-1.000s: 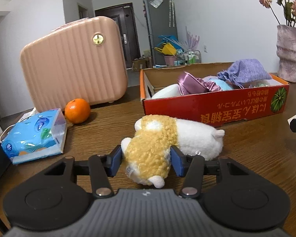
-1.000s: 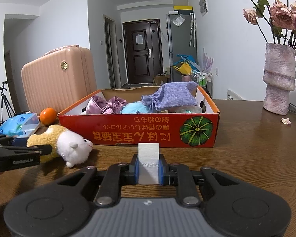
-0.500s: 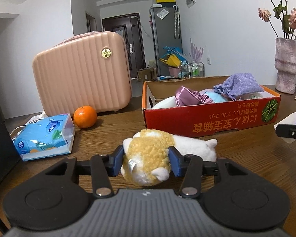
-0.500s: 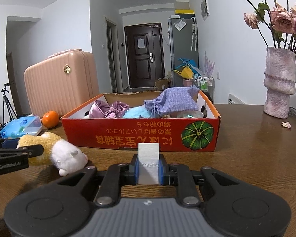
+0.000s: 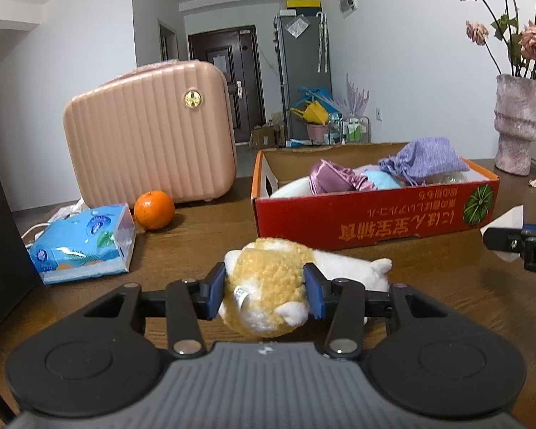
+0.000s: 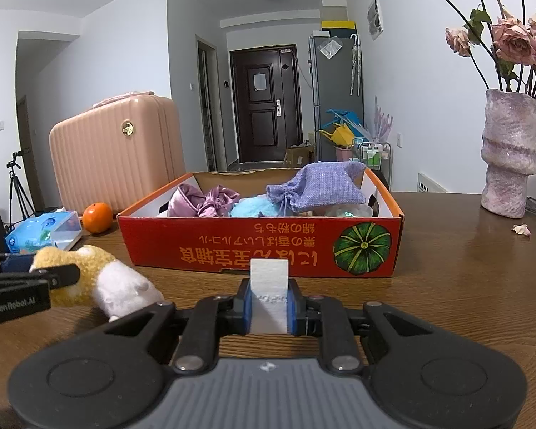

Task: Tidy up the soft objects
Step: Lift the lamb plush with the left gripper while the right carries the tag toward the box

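Observation:
My left gripper (image 5: pixel 264 291) is shut on a yellow and white plush toy (image 5: pixel 268 282) and holds it above the wooden table, in front of the red cardboard box (image 5: pixel 375 214). The plush toy also shows at the left of the right wrist view (image 6: pixel 100 279). My right gripper (image 6: pixel 269 304) is shut on a white foam block (image 6: pixel 269 286) just before the box's front wall (image 6: pixel 261 246). In the box lie a purple drawstring pouch (image 6: pixel 318 187), a satin mauve cloth (image 6: pixel 200 202) and a light blue soft item (image 6: pixel 253 207).
A pink suitcase (image 5: pixel 150 132), an orange (image 5: pixel 153 210) and a blue tissue pack (image 5: pixel 82 243) stand at the left. A pink vase with dried roses (image 6: pixel 511 157) stands at the far right of the table (image 6: pixel 464 268).
My left gripper has lifted the plush toy off the table and drawn back a little. The right gripper with the foam block has risen slightly.

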### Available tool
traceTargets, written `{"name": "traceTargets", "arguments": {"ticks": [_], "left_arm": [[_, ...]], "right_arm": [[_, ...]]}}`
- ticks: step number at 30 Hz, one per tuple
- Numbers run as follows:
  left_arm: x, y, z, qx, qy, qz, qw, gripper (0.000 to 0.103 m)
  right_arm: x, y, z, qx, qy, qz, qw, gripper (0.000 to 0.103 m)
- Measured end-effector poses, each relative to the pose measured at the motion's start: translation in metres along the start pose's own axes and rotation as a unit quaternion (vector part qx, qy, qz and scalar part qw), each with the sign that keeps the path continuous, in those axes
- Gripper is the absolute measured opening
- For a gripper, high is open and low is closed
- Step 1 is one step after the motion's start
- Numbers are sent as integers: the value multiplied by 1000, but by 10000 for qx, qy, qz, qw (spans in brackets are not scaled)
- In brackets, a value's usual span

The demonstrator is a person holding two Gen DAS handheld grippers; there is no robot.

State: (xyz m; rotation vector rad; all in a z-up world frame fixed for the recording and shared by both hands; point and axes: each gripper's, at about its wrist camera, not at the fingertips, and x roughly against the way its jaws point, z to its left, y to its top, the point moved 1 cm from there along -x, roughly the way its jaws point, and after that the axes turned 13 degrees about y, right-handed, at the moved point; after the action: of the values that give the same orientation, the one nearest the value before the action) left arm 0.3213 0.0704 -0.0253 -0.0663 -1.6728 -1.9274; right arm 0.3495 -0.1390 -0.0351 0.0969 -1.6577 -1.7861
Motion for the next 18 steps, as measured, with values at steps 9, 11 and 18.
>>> {"name": "traceTargets", "arguments": {"ticks": [9, 11, 18], "left_arm": [[-22, -10, -5, -143, -40, 602, 9981, 56], [-25, -12, -6, -155, -80, 676, 9976, 56], [-27, -13, -9, -209, -90, 721, 9971, 52]], "right_arm": [[0, 0, 0, 1, -3, 2, 10000, 18], [0, 0, 0, 1, -2, 5, 10000, 18], [0, 0, 0, 3, -5, -1, 10000, 18]]}}
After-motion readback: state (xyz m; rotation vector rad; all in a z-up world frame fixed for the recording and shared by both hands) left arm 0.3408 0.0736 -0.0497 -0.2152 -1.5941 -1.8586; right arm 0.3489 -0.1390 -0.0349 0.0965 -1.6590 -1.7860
